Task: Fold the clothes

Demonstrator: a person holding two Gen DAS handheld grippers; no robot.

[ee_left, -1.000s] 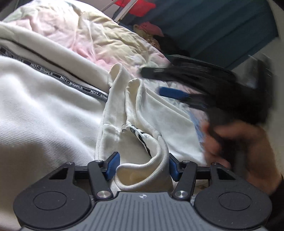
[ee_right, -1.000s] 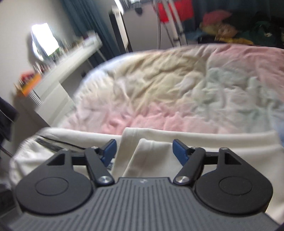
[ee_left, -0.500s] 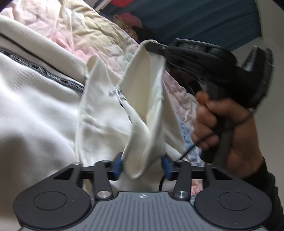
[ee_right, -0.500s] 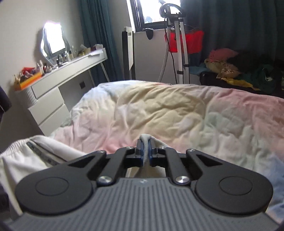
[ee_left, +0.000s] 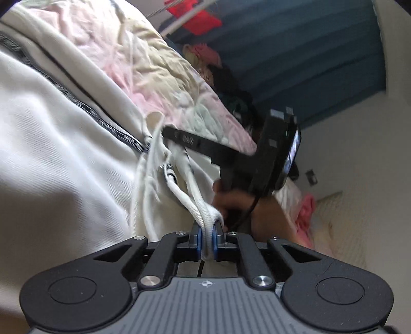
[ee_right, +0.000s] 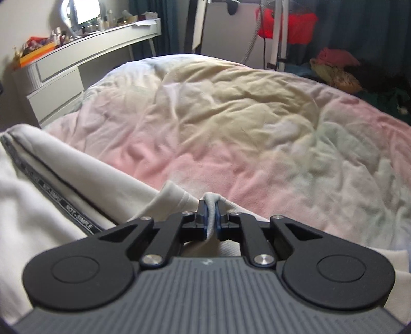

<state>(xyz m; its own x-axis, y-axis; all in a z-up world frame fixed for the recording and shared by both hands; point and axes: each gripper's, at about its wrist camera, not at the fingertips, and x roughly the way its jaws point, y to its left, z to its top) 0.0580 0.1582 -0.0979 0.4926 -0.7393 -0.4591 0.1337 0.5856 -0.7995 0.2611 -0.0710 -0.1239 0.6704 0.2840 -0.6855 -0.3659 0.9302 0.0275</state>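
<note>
A cream sweatshirt (ee_left: 59,159) with a black lettered tape stripe (ee_right: 77,218) lies on the bed. My left gripper (ee_left: 207,240) is shut on the ribbed hem of the sweatshirt (ee_left: 203,213), which is pulled taut. My right gripper (ee_right: 211,222) is shut on a fold of the same cream cloth (ee_right: 212,200). In the left wrist view the right gripper (ee_left: 179,136) shows ahead, held by a hand, pinching the cloth edge. The cloth is stretched between the two grippers.
The pastel pink, yellow and green duvet (ee_right: 244,115) covers the bed. A white dresser (ee_right: 77,59) stands at the far left. A clothes pile (ee_right: 339,69) and a stand with a red item (ee_right: 285,23) sit by the dark curtains.
Both grippers went from open to shut on the sweatshirt edge. They have since lifted and pulled the cloth taut, and the left view has tilted.
</note>
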